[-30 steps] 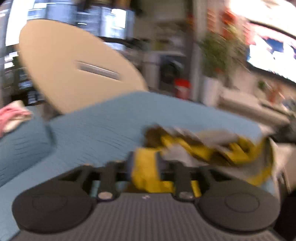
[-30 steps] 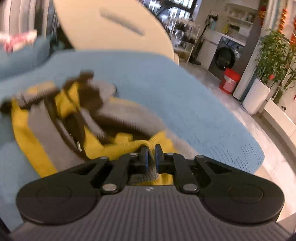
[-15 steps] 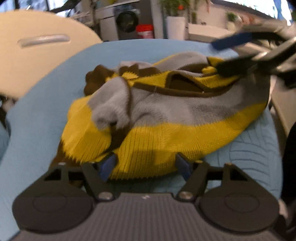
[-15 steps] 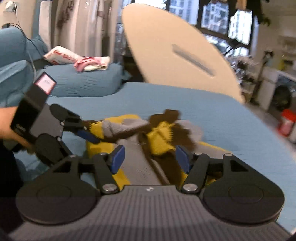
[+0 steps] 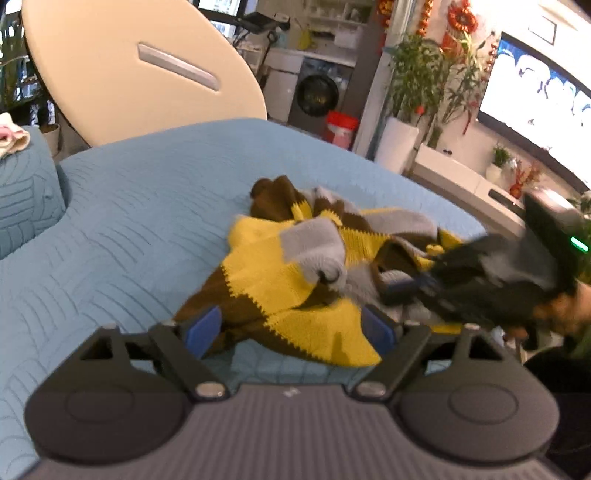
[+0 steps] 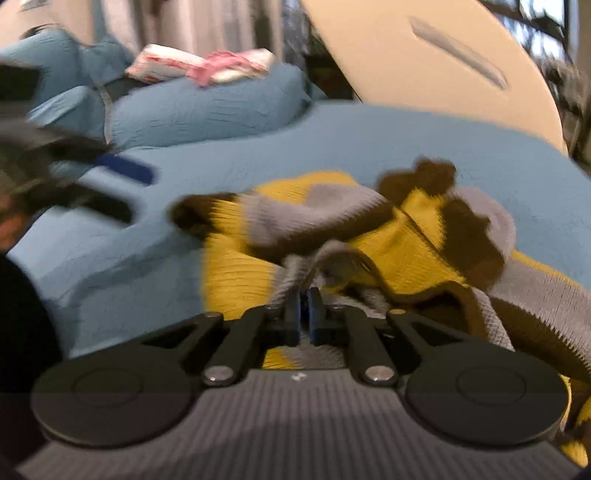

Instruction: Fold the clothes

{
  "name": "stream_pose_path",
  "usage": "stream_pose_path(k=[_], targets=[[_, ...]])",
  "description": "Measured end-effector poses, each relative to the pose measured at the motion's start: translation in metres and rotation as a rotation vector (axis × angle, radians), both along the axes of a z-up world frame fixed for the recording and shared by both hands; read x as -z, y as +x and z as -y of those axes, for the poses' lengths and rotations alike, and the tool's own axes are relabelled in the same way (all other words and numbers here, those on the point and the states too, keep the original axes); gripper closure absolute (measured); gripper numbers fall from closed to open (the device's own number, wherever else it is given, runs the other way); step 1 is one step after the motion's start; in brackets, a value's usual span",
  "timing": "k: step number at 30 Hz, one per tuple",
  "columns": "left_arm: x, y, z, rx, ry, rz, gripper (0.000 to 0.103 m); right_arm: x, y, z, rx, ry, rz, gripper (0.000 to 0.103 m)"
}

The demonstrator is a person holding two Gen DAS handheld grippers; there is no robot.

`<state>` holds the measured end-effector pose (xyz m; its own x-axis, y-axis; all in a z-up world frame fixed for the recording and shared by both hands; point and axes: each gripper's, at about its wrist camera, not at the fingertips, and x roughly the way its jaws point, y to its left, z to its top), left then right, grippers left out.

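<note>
Garment: a crumpled yellow, grey and brown knitted sweater point(image 5: 295, 273) lies on the blue quilted bed point(image 5: 129, 206).
Left hand-held gripper point(image 5: 291, 330): jaws opening wide, blue pads straddling the sweater's near hem, not pressing it.
Right hand-held gripper point(image 6: 303, 306): clamped on a grey fold of the sweater.

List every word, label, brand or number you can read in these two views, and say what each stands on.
None can be read.
Left gripper body: a small pale mark, too small to read.
Right gripper body: a like mark, too small.
White-and-red package on the blue cushion: print blurred.
Screen on the wall: bright picture, no legible text.
Red hangings: too small to tell.
</note>
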<state>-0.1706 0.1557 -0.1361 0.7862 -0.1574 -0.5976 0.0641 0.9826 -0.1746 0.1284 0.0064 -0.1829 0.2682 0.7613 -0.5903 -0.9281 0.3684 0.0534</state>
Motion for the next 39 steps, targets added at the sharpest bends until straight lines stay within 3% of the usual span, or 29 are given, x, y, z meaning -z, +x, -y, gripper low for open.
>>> stream_pose_path(k=[1, 4, 7, 9, 12, 14, 16, 18, 20, 22, 23, 25, 28, 30, 31, 33, 34, 35, 36, 39], targets=[[-0.002, 0.000, 0.000, 0.015, 0.004, 0.009, 0.015, -0.004, -0.014, 0.007, -0.043, 0.026, 0.008, 0.095], [-0.005, -0.011, 0.015, 0.223, 0.088, 0.048, 0.012, -0.004, -0.024, 0.022, -0.161, 0.040, 0.002, 0.095], [0.003, -0.032, 0.051, 0.519, 0.323, 0.062, 0.012, 0.007, -0.010, 0.031, -0.206, 0.005, -0.009, 0.095], [0.011, -0.036, 0.065, 0.576, 0.444, 0.037, 0.012, 0.010, 0.016, 0.041, -0.200, 0.012, -0.028, 0.095], [0.016, -0.025, 0.065, 0.508, 0.474, 0.016, 0.012, 0.006, 0.073, 0.061, -0.255, 0.052, -0.072, 0.095], [0.018, -0.013, 0.056, 0.426, 0.447, 0.005, 0.012, 0.007, 0.118, 0.065, -0.351, -0.029, -0.094, 0.093], [0.023, 0.001, 0.046, 0.344, 0.442, -0.034, 0.012, 0.007, 0.172, 0.072, -0.347, -0.110, -0.044, 0.092], [0.027, 0.007, 0.039, 0.284, 0.463, -0.064, 0.012, 0.000, 0.225, 0.079, -0.305, -0.117, -0.054, 0.092], [0.027, 0.008, 0.032, 0.250, 0.469, -0.064, 0.012, -0.017, 0.304, 0.097, -0.218, -0.062, -0.057, 0.074], [0.024, 0.002, 0.022, 0.219, 0.448, -0.049, 0.012, -0.030, 0.354, 0.111, -0.152, 0.024, -0.065, 0.061], [0.023, -0.002, 0.019, 0.208, 0.436, -0.043, 0.012, -0.034, 0.371, 0.115, -0.127, 0.054, -0.067, 0.044], [0.021, -0.009, 0.014, 0.192, 0.443, -0.032, 0.012, -0.037, 0.410, 0.114, -0.056, 0.100, -0.045, 0.024], [0.019, -0.024, 0.010, 0.155, 0.457, -0.026, 0.012, -0.024, 0.511, 0.091, 0.040, 0.058, 0.009, 0.026], [0.013, -0.038, 0.007, 0.131, 0.464, -0.019, 0.012, -0.003, 0.553, 0.078, 0.035, 0.004, -0.026, 0.027], [0.010, -0.044, 0.005, 0.118, 0.467, -0.011, 0.012, 0.008, 0.594, 0.062, 0.013, -0.056, -0.073, 0.027], [0.003, -0.058, 0.002, 0.088, 0.464, 0.015, 0.012, 0.024, 0.640, 0.039, -0.030, -0.168, -0.139, 0.049], [0.001, -0.063, 0.001, 0.082, 0.466, 0.025, 0.012, 0.028, 0.663, 0.027, -0.055, -0.208, -0.160, 0.080], [-0.002, -0.073, 0.003, 0.089, 0.479, 0.048, 0.011, 0.026, 0.670, 0.016, -0.074, -0.215, -0.169, 0.091], [-0.004, -0.082, 0.008, 0.113, 0.497, 0.070, 0.011, 0.018, 0.665, 0.007, -0.082, -0.187, -0.177, 0.091], [-0.003, -0.100, 0.031, 0.252, 0.612, 0.119, 0.010, -0.026, 0.702, -0.018, -0.087, -0.012, -0.189, 0.091]])
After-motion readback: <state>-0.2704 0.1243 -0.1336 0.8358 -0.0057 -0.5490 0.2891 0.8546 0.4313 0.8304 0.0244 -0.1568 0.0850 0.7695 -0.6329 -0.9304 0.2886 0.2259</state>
